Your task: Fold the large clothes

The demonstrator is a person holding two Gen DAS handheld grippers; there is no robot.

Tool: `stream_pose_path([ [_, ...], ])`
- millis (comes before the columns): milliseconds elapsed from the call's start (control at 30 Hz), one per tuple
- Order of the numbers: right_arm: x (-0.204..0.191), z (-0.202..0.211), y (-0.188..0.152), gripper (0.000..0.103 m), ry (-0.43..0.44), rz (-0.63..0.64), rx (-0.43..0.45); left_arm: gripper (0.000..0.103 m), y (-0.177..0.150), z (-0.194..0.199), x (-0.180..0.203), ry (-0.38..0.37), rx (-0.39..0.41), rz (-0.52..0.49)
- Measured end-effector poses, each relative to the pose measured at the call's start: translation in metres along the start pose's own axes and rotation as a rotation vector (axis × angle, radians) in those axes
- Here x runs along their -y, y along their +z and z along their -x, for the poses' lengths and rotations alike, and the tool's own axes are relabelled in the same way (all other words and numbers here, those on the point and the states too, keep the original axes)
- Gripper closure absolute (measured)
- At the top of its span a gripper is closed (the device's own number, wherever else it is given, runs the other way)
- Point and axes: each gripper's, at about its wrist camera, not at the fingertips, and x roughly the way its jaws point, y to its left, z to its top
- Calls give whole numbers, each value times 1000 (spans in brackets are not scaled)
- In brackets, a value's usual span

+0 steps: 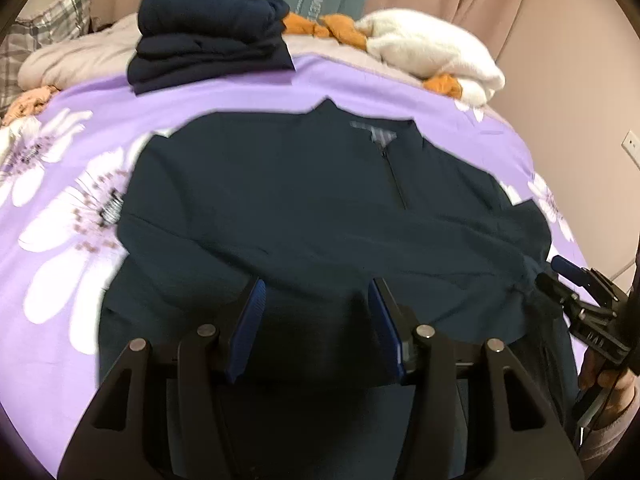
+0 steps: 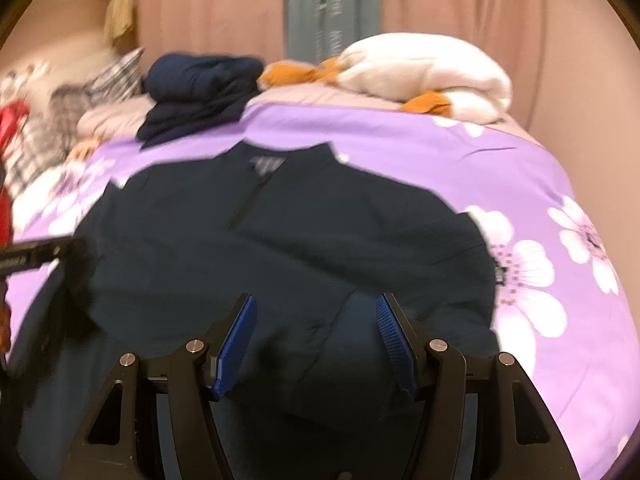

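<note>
Both cameras hang close above the hem end of the dark jacket (image 1: 320, 208), facing its collar and the curtain (image 2: 460, 20) beyond. Left wrist view sits nearer; both share the jacket, folded pile (image 1: 208, 36), white blanket (image 2: 424, 72).

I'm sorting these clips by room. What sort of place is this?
Most likely a bedroom. A dark jacket is spread on a bed with a purple floral cover, a plaid pillow lies at the far end, and pink curtains hang behind.
</note>
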Motion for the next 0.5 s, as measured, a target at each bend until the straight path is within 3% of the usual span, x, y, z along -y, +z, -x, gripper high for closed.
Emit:
stream_pose_path([
  [167,-5,-29,-17,47,-5,26,-74,47,-14,-31,-5,49,-74,-18],
  [500,4,-43,-25,47,23,-22,-113,45,-18,-26,-7,63,-57,-19],
])
